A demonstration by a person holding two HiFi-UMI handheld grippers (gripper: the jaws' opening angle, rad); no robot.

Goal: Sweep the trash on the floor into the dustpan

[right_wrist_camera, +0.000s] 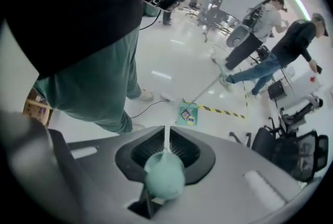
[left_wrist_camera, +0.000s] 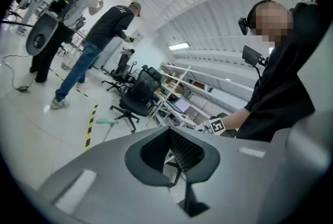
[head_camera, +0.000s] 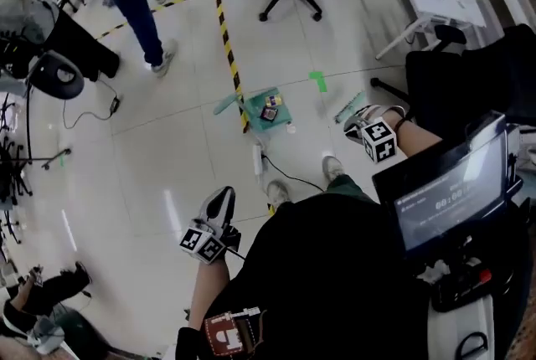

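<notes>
**Right tongs clamp a teal handle; dustpan lies loaded on the floor**

The right tongs (right_wrist_camera: 166, 147) are clamped on the teal rounded end (right_wrist_camera: 164, 175) of a thin pale stick (right_wrist_camera: 166, 137). The stick points toward the square teal plastic dustpan (head_camera: 255, 114). Its far end drops out of sight past the jaws, so what it joins cannot be told. The left tongs (left_wrist_camera: 170, 151) stand a narrow slit apart with nothing between them.

The dustpan lies on the glossy white floor (head_camera: 167, 157), just beside the yellow-and-black striped tape (head_camera: 228, 48). Small colourful scraps of trash (head_camera: 270, 109) sit in it, their labels too small to read. Only the head view shows a ribbed teal piece (head_camera: 350, 109) close by the right tongs. The figures on the tilted dark screen (head_camera: 452, 191) are too blurred to read.
</notes>
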